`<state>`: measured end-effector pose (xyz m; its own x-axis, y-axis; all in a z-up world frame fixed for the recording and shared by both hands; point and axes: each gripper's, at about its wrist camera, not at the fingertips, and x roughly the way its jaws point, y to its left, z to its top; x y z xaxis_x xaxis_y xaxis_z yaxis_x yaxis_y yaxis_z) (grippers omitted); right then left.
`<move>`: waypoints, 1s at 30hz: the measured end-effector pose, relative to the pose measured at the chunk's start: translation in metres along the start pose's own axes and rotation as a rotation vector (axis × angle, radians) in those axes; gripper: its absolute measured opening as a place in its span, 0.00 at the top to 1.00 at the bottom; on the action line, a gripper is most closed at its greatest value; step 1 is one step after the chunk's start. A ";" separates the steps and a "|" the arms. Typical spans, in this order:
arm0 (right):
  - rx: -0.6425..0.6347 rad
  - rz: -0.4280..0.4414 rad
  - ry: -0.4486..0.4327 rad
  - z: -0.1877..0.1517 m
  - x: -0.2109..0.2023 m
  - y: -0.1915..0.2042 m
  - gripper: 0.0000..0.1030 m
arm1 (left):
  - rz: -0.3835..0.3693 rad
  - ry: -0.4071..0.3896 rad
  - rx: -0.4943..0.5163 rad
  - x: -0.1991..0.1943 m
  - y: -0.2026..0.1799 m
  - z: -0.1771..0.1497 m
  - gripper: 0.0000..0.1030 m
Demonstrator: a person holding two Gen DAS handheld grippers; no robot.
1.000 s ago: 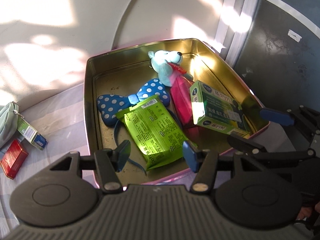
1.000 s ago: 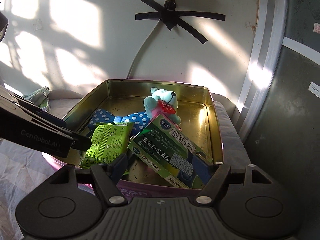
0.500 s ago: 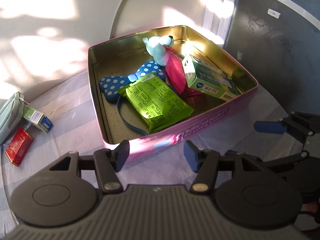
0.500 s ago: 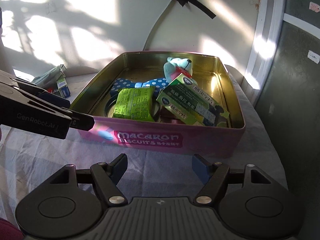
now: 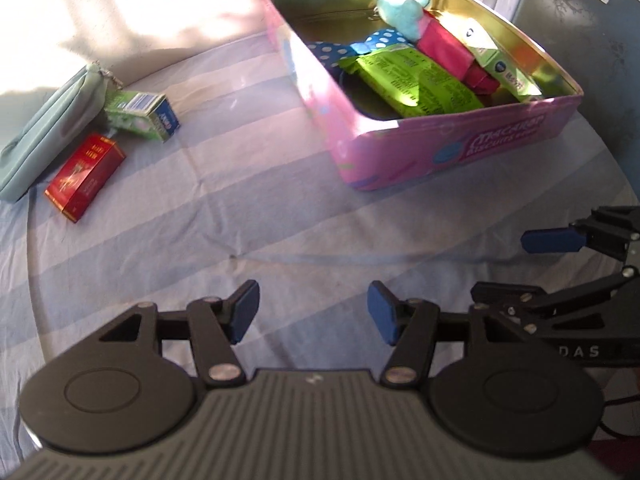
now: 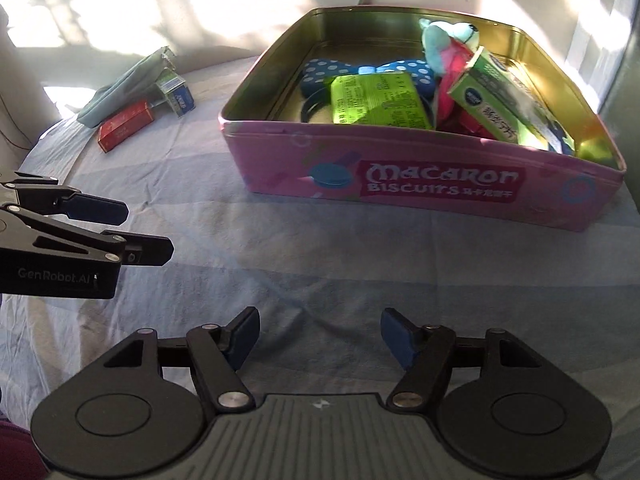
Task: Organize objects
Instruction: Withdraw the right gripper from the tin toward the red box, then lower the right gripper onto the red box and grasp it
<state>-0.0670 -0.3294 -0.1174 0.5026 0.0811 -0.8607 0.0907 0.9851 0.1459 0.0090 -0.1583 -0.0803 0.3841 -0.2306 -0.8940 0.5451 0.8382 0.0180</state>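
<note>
Jaws apart and empty on each hand-held gripper, left (image 5: 312,312) and right (image 6: 318,336), right's just closing.

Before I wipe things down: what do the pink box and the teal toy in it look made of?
Pink box: seemingly tin, printed outside, with a shiny gold inside that reflects sunlight. Teal toy: likely plush fabric, matte and fuzzy with soft rounded edges.

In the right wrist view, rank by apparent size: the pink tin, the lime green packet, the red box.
1. pink tin
2. lime green packet
3. red box, though it lies farther from the camera, so its true size is unsure.
</note>
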 end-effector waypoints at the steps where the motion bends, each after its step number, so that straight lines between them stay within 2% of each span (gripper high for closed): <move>1: -0.016 0.007 0.006 0.002 0.003 0.010 0.36 | 0.007 0.006 -0.014 -0.001 0.010 -0.004 0.40; 7: -0.108 0.047 0.030 0.016 0.019 0.071 0.36 | 0.058 0.026 -0.098 -0.009 0.071 -0.027 0.40; 16: -0.179 0.070 0.044 0.028 0.041 0.144 0.36 | 0.106 0.055 -0.195 -0.014 0.150 -0.058 0.39; 21: -0.189 0.062 0.037 0.033 0.049 0.167 0.33 | 0.115 0.065 -0.227 -0.010 0.184 -0.066 0.39; 23: -0.191 0.057 0.031 0.035 0.052 0.175 0.33 | 0.117 0.064 -0.238 -0.009 0.195 -0.067 0.36; 30: -0.230 0.051 0.027 0.052 0.070 0.198 0.29 | 0.121 0.034 -0.261 -0.008 0.224 -0.070 0.32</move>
<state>0.0310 -0.1368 -0.1232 0.4776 0.1329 -0.8684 -0.1345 0.9879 0.0773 0.0763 0.0662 -0.0999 0.4070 -0.1076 -0.9071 0.2848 0.9585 0.0141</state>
